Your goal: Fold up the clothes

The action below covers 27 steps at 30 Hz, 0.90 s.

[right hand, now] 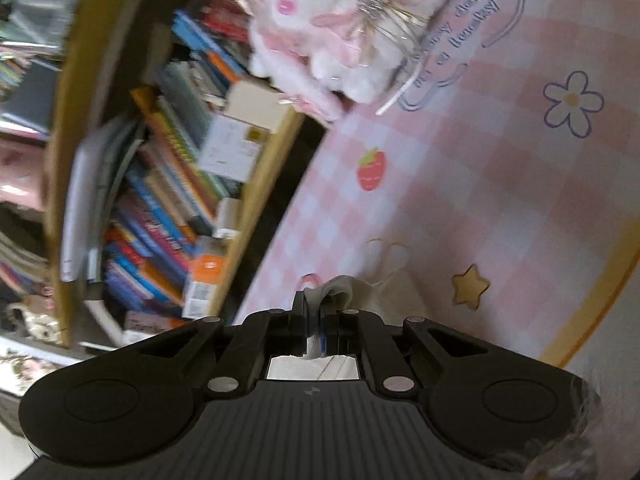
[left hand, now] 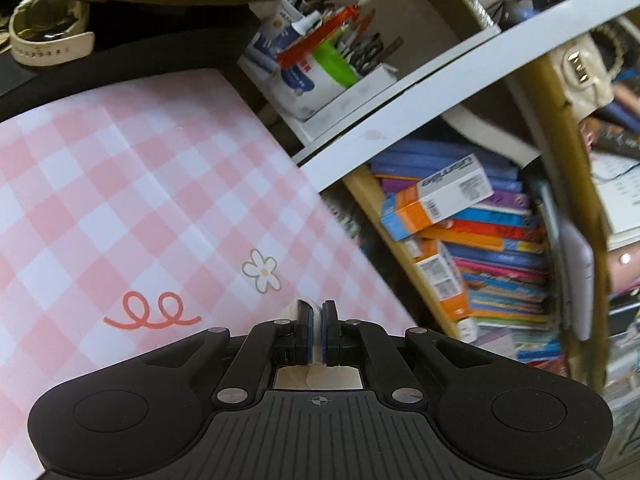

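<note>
My left gripper (left hand: 317,314) is shut on a thin fold of pale cloth (left hand: 316,378) that shows between and below its blue pads, held above the pink checked mat (left hand: 132,200). My right gripper (right hand: 317,304) is shut on a bunch of white cloth (right hand: 352,286) that spills out to the right of its fingers over the same mat (right hand: 500,184). Most of the garment is hidden under both grippers.
A bookshelf packed with books and boxes (left hand: 472,236) stands past the mat's edge, also in the right wrist view (right hand: 160,184). A box of pens and tubes (left hand: 320,64) sits on its upper shelf. A white and pink plush toy (right hand: 340,24) lies at the mat's far end.
</note>
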Each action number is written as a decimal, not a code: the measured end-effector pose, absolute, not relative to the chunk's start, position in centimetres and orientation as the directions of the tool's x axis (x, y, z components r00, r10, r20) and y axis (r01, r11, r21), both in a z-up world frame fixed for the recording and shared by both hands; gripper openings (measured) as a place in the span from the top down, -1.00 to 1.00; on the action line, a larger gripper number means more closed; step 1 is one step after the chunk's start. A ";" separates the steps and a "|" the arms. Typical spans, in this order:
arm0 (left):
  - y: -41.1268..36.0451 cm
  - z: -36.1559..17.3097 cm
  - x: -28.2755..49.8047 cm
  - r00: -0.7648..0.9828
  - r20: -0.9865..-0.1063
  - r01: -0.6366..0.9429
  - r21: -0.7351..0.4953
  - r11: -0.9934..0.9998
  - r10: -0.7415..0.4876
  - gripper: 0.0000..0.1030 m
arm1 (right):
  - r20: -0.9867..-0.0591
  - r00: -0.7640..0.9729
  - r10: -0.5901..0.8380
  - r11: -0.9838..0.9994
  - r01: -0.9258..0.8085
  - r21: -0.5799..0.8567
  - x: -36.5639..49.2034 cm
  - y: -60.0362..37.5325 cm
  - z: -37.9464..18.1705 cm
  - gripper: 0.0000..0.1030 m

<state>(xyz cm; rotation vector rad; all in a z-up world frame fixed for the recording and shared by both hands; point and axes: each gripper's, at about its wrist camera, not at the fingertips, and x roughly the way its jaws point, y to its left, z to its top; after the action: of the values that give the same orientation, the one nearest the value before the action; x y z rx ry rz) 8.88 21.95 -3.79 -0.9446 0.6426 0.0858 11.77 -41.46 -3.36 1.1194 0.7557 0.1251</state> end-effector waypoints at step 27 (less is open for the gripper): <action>0.6 -0.8 7.3 0.697 -0.697 0.118 -0.126 0.985 -0.172 0.34 | -0.695 0.692 0.194 0.981 -0.156 0.118 9.6 -25.2 -2.5 -0.05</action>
<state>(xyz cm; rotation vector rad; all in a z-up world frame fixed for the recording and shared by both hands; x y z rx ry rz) 7.29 0.65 -0.77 -0.0737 0.7839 -0.1618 9.56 -25.15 -2.48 0.0510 0.7822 0.1956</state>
